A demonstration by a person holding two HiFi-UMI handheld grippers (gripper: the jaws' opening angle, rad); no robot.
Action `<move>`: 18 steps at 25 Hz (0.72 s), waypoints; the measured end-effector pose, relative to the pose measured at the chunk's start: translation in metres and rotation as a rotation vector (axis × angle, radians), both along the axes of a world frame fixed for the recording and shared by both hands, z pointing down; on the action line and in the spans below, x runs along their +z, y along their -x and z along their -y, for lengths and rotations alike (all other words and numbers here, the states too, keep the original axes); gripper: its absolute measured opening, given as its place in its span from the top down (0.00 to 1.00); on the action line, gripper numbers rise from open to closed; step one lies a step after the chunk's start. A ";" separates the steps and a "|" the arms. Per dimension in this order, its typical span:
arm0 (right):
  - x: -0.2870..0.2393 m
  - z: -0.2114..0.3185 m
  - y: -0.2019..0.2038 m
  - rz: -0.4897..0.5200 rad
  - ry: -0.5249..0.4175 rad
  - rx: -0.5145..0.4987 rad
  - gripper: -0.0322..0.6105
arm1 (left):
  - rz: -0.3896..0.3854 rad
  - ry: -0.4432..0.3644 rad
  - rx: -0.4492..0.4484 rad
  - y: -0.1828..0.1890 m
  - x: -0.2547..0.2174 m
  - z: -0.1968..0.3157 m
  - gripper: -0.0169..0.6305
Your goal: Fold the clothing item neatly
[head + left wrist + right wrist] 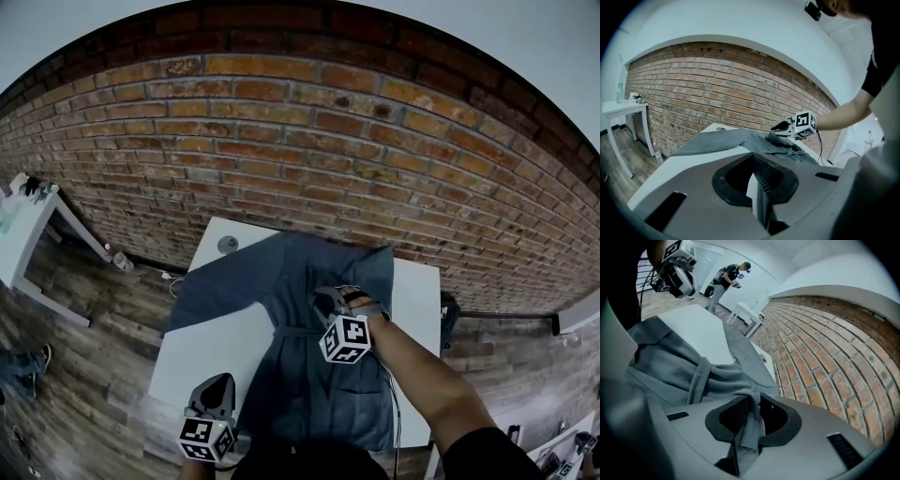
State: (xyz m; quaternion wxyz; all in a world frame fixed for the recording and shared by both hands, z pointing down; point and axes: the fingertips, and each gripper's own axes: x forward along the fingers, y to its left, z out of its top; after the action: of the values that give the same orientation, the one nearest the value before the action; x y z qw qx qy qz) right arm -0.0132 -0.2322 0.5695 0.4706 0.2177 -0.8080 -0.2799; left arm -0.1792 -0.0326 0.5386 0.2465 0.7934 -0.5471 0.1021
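Observation:
A blue-grey robe-like garment (291, 281) lies spread on a white table (216, 347), one sleeve stretched out to the left. My right gripper (328, 298) is over its upper middle. In the right gripper view the jaws (752, 416) are shut on a bunched fold of the garment (684, 362), and cloth hangs down between the pads. My left gripper (220, 382) hovers at the table's front left, off the cloth. Its jaws (757, 187) are shut with nothing between them. From there the garment (726, 139) and the right gripper (780, 125) show ahead.
A brick wall (309, 141) runs just behind the table. A small round object (227, 245) sits at the table's far left corner. A white side table (28, 225) stands on the wooden floor to the left. A person (726, 277) stands in the background.

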 end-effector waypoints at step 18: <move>0.017 -0.035 -0.032 -0.055 0.156 0.222 0.68 | -0.016 0.014 0.097 -0.010 0.009 0.019 0.99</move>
State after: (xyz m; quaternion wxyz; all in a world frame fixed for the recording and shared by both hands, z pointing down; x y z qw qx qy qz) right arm 0.0190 -0.1972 0.5862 0.5362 0.2607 -0.7850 -0.1683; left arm -0.1690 -0.0512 0.5471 0.2511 0.8182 -0.5051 0.1113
